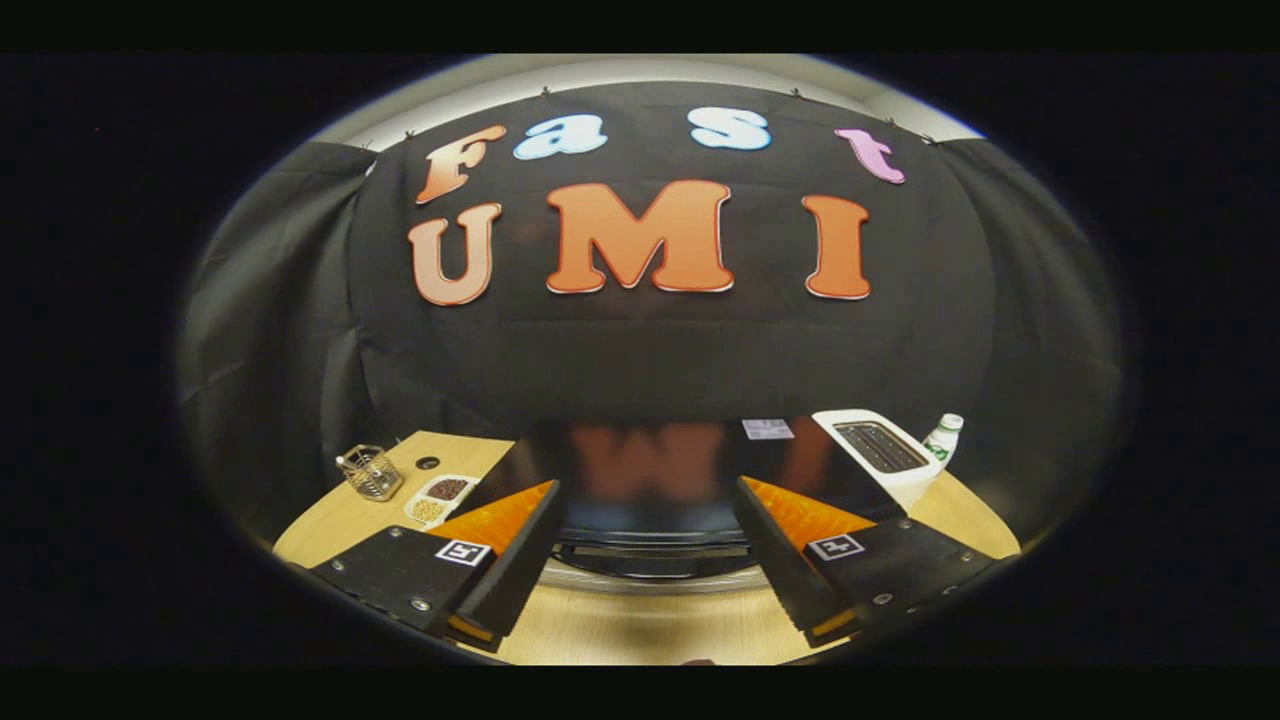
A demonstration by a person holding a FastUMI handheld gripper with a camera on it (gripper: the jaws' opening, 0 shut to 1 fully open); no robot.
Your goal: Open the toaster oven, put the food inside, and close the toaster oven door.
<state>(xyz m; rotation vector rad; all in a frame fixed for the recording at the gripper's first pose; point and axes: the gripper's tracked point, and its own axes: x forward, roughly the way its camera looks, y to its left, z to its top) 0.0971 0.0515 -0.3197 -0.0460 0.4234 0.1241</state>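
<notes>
A black toaster oven (pixel 650 470) stands on the wooden table (pixel 640 625), right ahead of me and seen from above. Its glossy top mirrors the wall behind it. A bar handle (pixel 650 550) runs across the front, just under the top's near edge, and the door looks closed. My gripper (pixel 648 490) is open, its two fingers spread to either side of the oven's front, touching nothing and with nothing held between them. A white divided dish (pixel 438 497) with brown and yellowish food lies beyond the left finger, beside the oven.
A small wire basket (pixel 370 472) sits at the table's left, past the dish. A white pop-up toaster (pixel 882 455) and a bottle with a green label (pixel 942 437) stand to the oven's right. Black cloth closes off the back and sides.
</notes>
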